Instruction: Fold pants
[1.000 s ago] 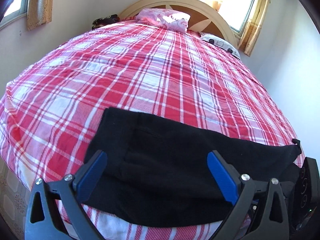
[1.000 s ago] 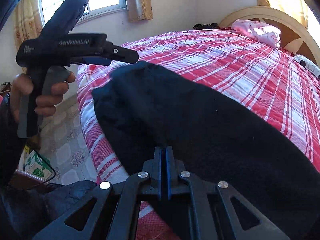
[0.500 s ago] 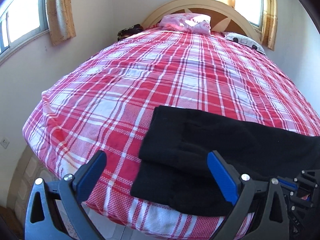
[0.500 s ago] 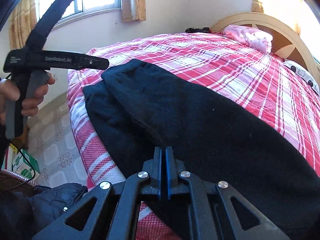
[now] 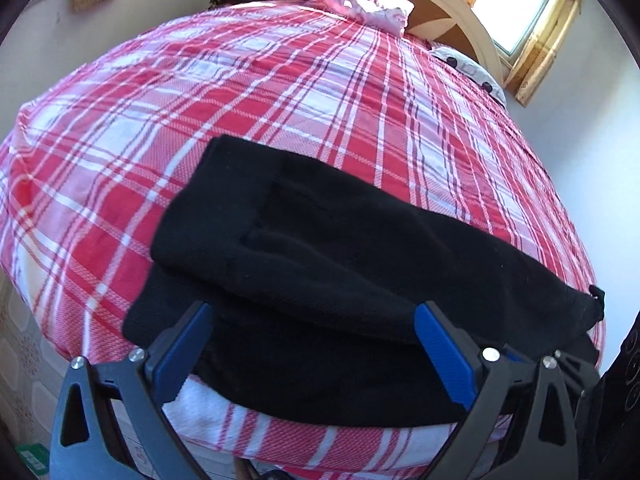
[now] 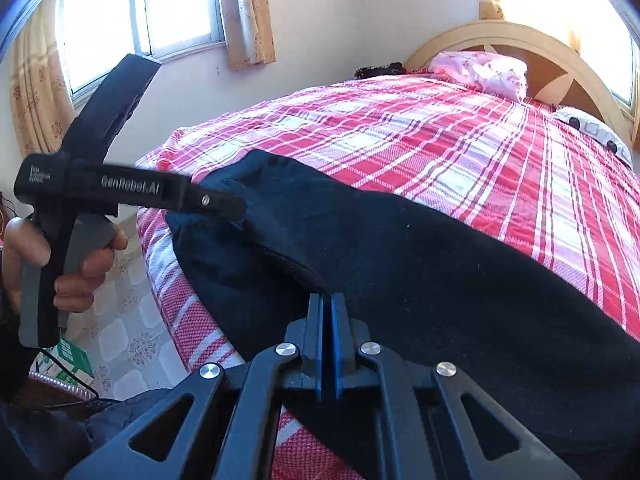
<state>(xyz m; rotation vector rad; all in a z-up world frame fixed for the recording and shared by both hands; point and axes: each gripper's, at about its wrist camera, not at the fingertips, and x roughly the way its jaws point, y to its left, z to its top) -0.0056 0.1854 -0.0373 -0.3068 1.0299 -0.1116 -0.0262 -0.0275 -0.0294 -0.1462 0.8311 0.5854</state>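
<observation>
The right gripper [image 6: 328,312] is pinched closed on the black pants [image 5: 340,264]; the left gripper [image 5: 312,332] hovers over them with jaws spread wide. The pants lie doubled along the near edge of the plaid bed [image 5: 280,92] — pink pillow [image 5: 360,4] beyond.

Bed cover [image 5: 280,92]: red and white plaid, spread over the bed.
Pillow [image 5: 360,4]: pink, against a curved cream headboard [image 6: 516,36].
Windows [image 6: 176,4]: bright, with patterned beige curtains [image 6: 248,12].
Floor [image 6: 128,320]: pale patterned tiles.
</observation>
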